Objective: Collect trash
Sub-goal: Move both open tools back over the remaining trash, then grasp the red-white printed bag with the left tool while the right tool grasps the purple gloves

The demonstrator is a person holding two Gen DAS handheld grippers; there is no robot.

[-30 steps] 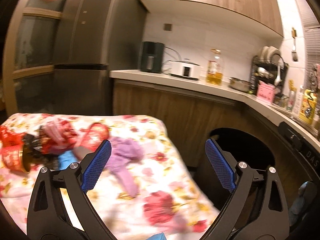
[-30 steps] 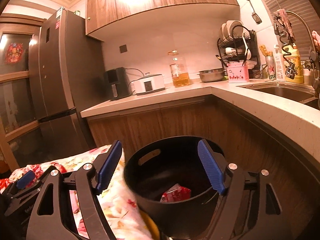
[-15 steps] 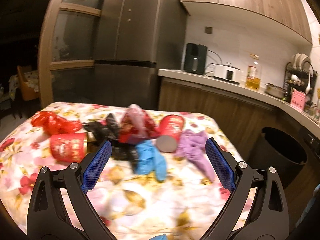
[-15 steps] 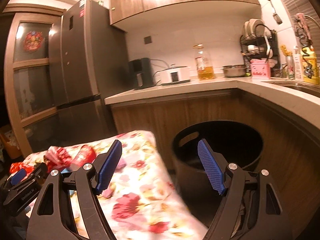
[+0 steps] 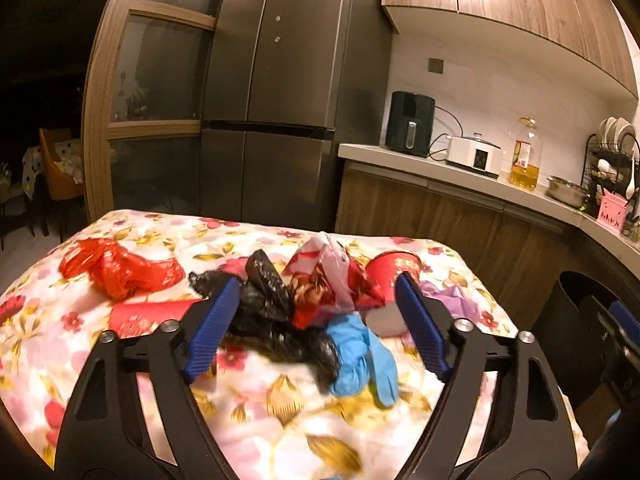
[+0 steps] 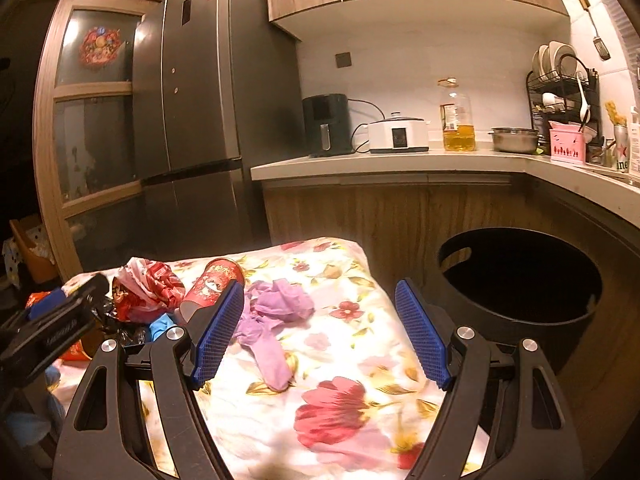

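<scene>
Floral-covered counter (image 6: 340, 408) carries the trash pile; black bin (image 6: 520, 280) stands just beside its right edge. Left gripper (image 5: 320, 328) fingers wide, empty, over black bag (image 5: 264, 300), blue glove (image 5: 360, 356). Right gripper (image 6: 320, 332) wide, empty, near purple glove (image 6: 276, 316).

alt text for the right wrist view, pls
The open, empty right hand-held gripper hovers over a floral tablecloth, with a crumpled purple glove between its fingers. A black trash bin stands to the right, and a red cup and wrappers lie to the left.

Black grippers (image 5: 318, 326), blue ribbed pads (image 6: 218, 336), silver screws.
</scene>
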